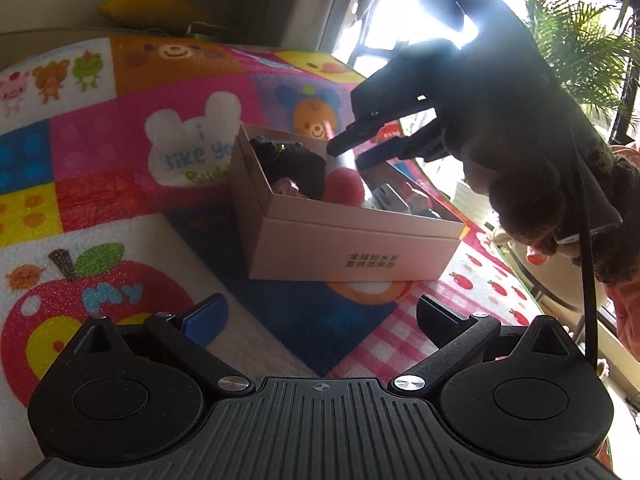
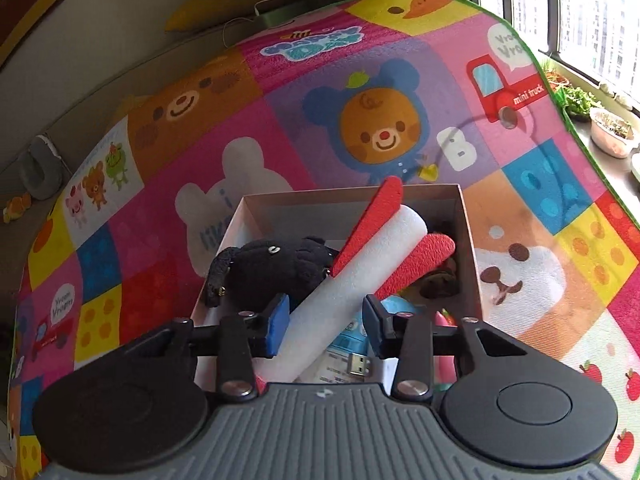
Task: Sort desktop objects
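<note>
A beige cardboard box (image 1: pixel 352 248) stands on the cartoon play mat; it also shows in the right wrist view (image 2: pixel 468 248). It holds a black plush toy (image 2: pixel 272 268), a white foam roll with red fins (image 2: pixel 360 264), a pink round toy (image 1: pixel 346 186), a USB plug (image 2: pixel 358 364) and other small items. My right gripper (image 2: pixel 326 320) hovers over the box's near end, jaws apart on either side of the foam roll, not clamping it. It shows dark in the left wrist view (image 1: pixel 352 150). My left gripper (image 1: pixel 320 316) is open and empty, low in front of the box.
The colourful play mat (image 2: pixel 360 128) covers the surface, its right edge running along a window sill with potted plants (image 2: pixel 612 132). A yellow cushion (image 1: pixel 148 8) and a wall lie behind. A palm plant (image 1: pixel 576 48) stands at the right.
</note>
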The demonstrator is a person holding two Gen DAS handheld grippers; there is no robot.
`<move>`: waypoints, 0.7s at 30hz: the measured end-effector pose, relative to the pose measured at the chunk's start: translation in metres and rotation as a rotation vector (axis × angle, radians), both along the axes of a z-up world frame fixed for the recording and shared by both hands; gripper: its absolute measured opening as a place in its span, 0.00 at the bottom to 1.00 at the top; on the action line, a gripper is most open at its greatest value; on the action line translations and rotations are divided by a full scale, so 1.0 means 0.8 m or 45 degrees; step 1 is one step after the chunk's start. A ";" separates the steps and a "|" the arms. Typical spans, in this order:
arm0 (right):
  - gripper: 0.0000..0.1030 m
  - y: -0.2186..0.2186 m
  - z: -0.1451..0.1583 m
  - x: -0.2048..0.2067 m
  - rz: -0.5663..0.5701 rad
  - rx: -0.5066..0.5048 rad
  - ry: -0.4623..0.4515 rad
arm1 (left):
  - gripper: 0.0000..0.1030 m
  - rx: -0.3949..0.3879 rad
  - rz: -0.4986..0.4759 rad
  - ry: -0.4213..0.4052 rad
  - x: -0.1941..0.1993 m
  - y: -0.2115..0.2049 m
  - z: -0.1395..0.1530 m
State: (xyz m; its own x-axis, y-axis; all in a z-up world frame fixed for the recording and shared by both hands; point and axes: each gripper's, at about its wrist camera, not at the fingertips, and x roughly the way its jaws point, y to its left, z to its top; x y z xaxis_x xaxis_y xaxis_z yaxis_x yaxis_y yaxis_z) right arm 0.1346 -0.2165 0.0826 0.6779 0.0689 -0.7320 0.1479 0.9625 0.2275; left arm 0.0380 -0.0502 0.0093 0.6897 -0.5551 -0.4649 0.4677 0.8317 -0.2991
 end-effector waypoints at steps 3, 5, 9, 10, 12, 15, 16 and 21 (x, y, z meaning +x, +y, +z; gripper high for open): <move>0.24 0.017 0.005 0.022 0.022 0.038 -0.011 | 1.00 -0.020 0.014 0.028 0.003 0.004 -0.001; 0.23 0.022 0.009 0.032 0.006 -0.019 -0.035 | 1.00 -0.037 0.027 0.042 0.005 0.007 -0.002; 0.23 0.005 -0.006 0.044 -0.058 -0.041 0.042 | 1.00 -0.049 0.027 0.052 0.006 0.009 -0.003; 0.24 -0.001 -0.008 0.043 -0.068 -0.034 0.058 | 1.00 -0.049 0.026 0.052 0.006 0.009 -0.003; 0.24 -0.017 -0.011 0.038 -0.072 0.040 0.091 | 1.00 -0.049 0.025 0.049 0.006 0.010 -0.003; 0.24 -0.021 -0.015 0.034 -0.028 0.152 0.153 | 1.00 -0.043 0.025 0.045 0.006 0.008 -0.003; 0.24 -0.014 -0.014 0.034 -0.014 0.104 0.153 | 1.00 -0.041 0.028 0.044 0.005 0.008 -0.003; 0.30 0.020 0.020 0.014 -0.014 -0.262 -0.099 | 1.00 -0.042 0.042 0.040 0.006 0.008 -0.003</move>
State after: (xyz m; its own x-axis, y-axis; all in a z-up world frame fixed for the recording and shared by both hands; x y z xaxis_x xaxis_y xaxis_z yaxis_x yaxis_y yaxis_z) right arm 0.1461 -0.2007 0.0984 0.7328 -0.0846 -0.6752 0.1483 0.9882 0.0372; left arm 0.0425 -0.0442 0.0070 0.6935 -0.5476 -0.4681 0.4301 0.8360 -0.3407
